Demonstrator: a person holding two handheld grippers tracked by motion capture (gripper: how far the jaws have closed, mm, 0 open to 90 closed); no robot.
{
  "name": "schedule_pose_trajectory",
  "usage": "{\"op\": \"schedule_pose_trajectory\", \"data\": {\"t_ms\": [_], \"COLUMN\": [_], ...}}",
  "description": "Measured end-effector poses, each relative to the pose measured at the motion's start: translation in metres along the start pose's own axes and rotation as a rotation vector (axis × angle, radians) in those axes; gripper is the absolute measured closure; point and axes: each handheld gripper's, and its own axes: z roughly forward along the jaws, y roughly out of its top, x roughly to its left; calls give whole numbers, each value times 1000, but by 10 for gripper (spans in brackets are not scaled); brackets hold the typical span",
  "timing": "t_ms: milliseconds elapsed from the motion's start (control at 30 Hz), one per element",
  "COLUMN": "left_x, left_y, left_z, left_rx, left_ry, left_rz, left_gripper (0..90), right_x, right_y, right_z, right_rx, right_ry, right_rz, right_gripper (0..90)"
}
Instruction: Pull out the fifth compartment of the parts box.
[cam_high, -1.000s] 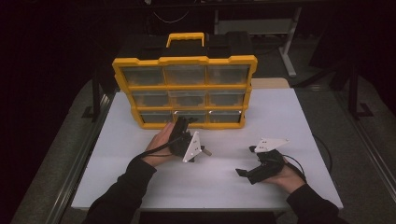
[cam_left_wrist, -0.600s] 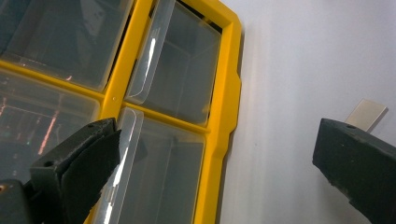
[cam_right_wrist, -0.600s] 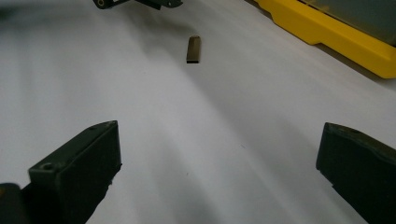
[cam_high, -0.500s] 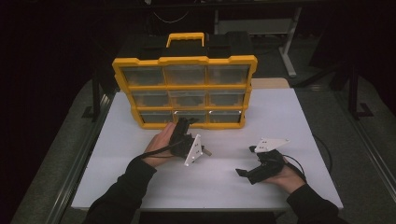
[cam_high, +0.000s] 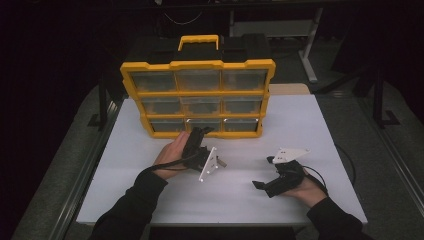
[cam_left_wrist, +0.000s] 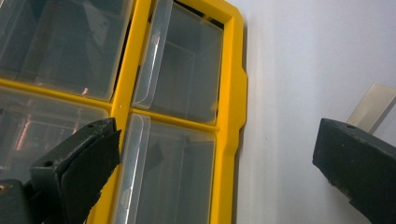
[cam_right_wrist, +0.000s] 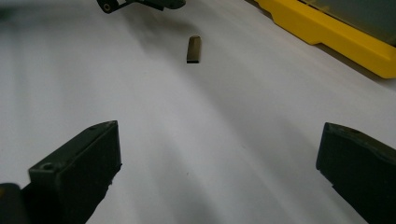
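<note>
Two grippers are in our hands over a white table (cam_high: 320, 125). Nearest to us, the right gripper (cam_high: 257, 184) rests low on the table at the right, its black blocky jaws spread wide with nothing between them; a grey three-cornered plate rides on top. Its own view shows the matte table surface running ahead to a small dark oblong piece (cam_right_wrist: 193, 49) lying flat, apart from both grippers; we cannot tell its material.

Farther on, the left gripper (cam_high: 202, 131) is tipped toward the bottom row of the organizer (cam_high: 197, 65), jaws likewise released and empty. In its own view the left jaw overlaps the yellow frame and the right jaw stands over bare table. A pale flat strip (cam_left_wrist: 369, 108) shows behind the right jaw, cut off; we cannot identify it.

Beyond, the organizer stands upright at the table's far half: glossy yellow plastic frame, nine clear drawers (cam_left_wrist: 187, 79) in three rows, black back, yellow handle on top. Drawer contents are hard to make out through the cloudy fronts. Dark surroundings hide what lies past it.
</note>
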Motion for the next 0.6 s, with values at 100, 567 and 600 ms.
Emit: {"op": "schedule_pose_trajectory", "data": {"t_ms": [100, 567, 600], "left_x": [-1, -6, -6], "left_y": [0, 0, 0], "left_z": [0, 0, 1], "left_rx": [0, 16, 17], "left_ry": [11, 50, 54], "left_rz": [23, 108, 112], "left_gripper": [3, 3, 3], "right_x": [0, 0, 0], "right_y": [0, 0, 0], "right_z": [0, 0, 0], "right_rx": [0, -1, 1], "right_ry": [0, 0, -1], "right_rz": [0, 0, -1], "right_gripper": [0, 0, 0]}}
